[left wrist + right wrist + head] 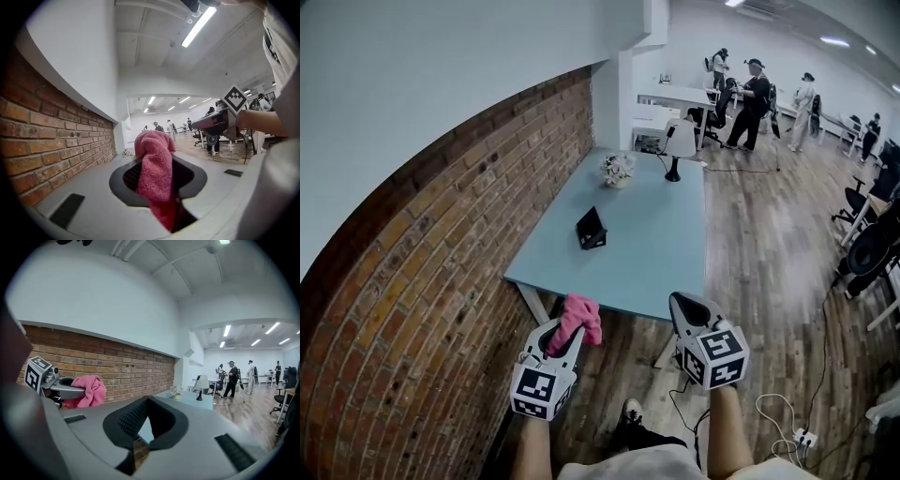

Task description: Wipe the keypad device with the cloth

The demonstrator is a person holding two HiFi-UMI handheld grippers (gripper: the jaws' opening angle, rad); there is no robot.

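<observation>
The keypad device [591, 228], small and black, stands tilted on the light blue table [656, 253], left of its middle. Both grippers hang in front of the table's near edge, apart from the device. My left gripper [562, 330] is shut on a pink cloth [578, 317], which bunches over its tips and hangs down between the jaws [157, 173]. My right gripper [675, 298] is level with it to the right, its tips together and nothing held [147, 401]. The right gripper view shows the left gripper [70, 390] with the pink cloth [89, 391].
A brick wall [441, 253] runs along the table's left side. A flower pot [617, 170] and a lamp [678, 141] stand at the table's far end. Several people [755, 103] stand far back. Cables and a power strip [802, 436] lie on the wooden floor; chairs [867, 244] at right.
</observation>
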